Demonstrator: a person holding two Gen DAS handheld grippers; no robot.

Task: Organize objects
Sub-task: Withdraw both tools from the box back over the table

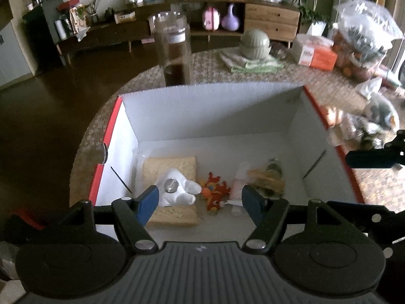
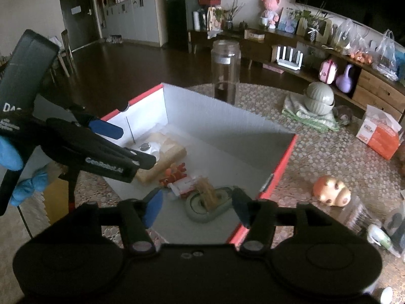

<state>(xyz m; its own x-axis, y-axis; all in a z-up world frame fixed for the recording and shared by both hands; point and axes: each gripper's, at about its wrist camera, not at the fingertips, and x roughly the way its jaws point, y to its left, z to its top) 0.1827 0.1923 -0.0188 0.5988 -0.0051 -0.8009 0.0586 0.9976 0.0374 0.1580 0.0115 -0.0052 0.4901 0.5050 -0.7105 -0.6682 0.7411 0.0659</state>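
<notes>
One red-edged box [image 1: 298, 131], two grippers, one glass jar [image 1: 174, 50], one cow figurine [image 2: 331, 193], one orange carton [image 2: 379, 133]

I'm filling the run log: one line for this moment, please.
left gripper: open, empty, over red-edged white box | right gripper: open, empty | white plush toy in box | orange piggy figurine on table

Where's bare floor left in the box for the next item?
Free: the far strip of the box floor under the back wall, and the far right corner. Crowded: the near half, with the sponge, white toy, red toy and straw bundle in a row.
</notes>
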